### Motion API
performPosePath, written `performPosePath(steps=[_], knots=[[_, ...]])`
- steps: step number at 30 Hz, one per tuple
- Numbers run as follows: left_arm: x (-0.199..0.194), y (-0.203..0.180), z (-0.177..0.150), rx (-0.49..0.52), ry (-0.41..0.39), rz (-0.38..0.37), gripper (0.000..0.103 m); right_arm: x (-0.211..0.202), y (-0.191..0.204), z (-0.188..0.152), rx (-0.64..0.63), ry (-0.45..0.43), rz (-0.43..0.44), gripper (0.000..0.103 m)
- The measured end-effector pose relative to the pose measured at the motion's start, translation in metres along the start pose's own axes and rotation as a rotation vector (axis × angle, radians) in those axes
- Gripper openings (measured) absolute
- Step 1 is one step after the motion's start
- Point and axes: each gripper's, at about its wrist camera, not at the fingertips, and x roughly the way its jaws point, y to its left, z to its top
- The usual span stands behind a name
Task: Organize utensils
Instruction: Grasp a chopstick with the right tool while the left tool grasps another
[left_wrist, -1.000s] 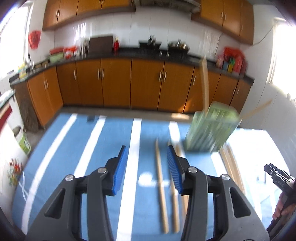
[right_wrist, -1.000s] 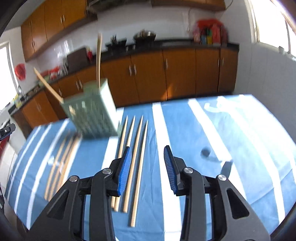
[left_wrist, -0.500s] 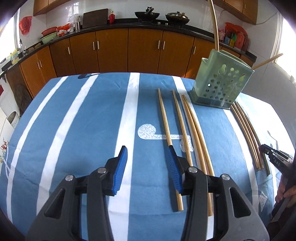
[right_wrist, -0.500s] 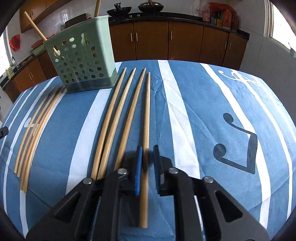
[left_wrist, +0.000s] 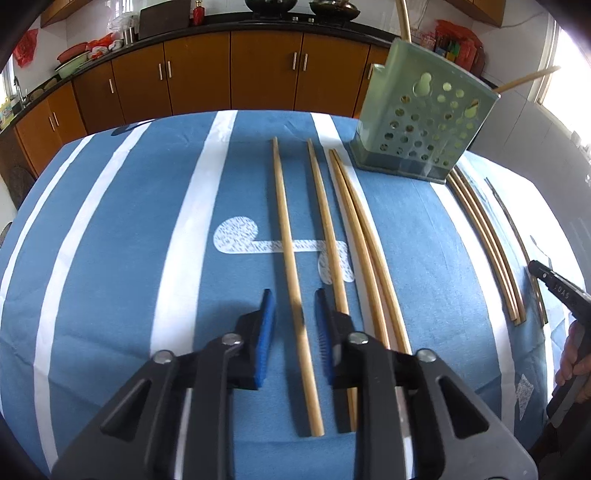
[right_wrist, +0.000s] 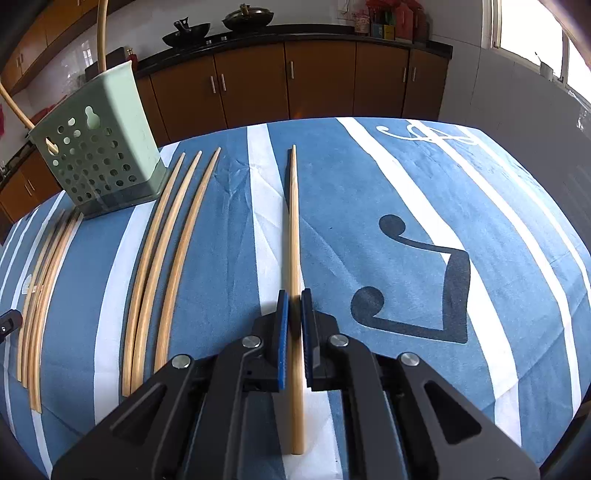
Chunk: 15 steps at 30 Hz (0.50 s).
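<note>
Long wooden chopsticks lie on a blue striped tablecloth. My left gripper (left_wrist: 293, 312) is open and low over the cloth, its blue pads on either side of the leftmost chopstick (left_wrist: 286, 236). My right gripper (right_wrist: 294, 312) is shut on one chopstick (right_wrist: 293, 221) and holds it just above the cloth, pointing away. A pale green perforated utensil holder (left_wrist: 417, 118) stands at the far side with two chopsticks sticking out; it also shows in the right wrist view (right_wrist: 98, 147).
Three more chopsticks (left_wrist: 354, 229) lie right of my left gripper and another bundle (left_wrist: 487, 240) past the holder. In the right wrist view three chopsticks (right_wrist: 166, 251) lie left of the held one. Brown kitchen cabinets (left_wrist: 229, 74) stand beyond the table.
Both grippers have dropped to the cloth. The right one closed on a chopstick and lifted it away from the other three. The left one narrowed around the leftmost chopstick.
</note>
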Motion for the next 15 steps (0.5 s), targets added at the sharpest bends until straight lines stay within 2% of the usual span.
performPosePath(steps=[2,4,12,15], knots=[[0.003,-0.002,-0.001,0.005,-0.003,0.019,0.009,0.0,0.002,0.0,-0.008,-0.002,0.009,0.007],[0.004,-0.003,0.0,0.017,-0.006,0.043,0.008,0.0,0.005,0.0,-0.021,-0.004,0.018,0.007],[0.013,0.037,0.021,-0.047,-0.024,0.146,0.008,0.006,0.01,0.005,-0.041,-0.017,0.037,0.007],[0.014,0.047,0.024,-0.051,-0.031,0.142,0.011,0.007,0.01,0.007,-0.042,-0.022,0.037,0.008]])
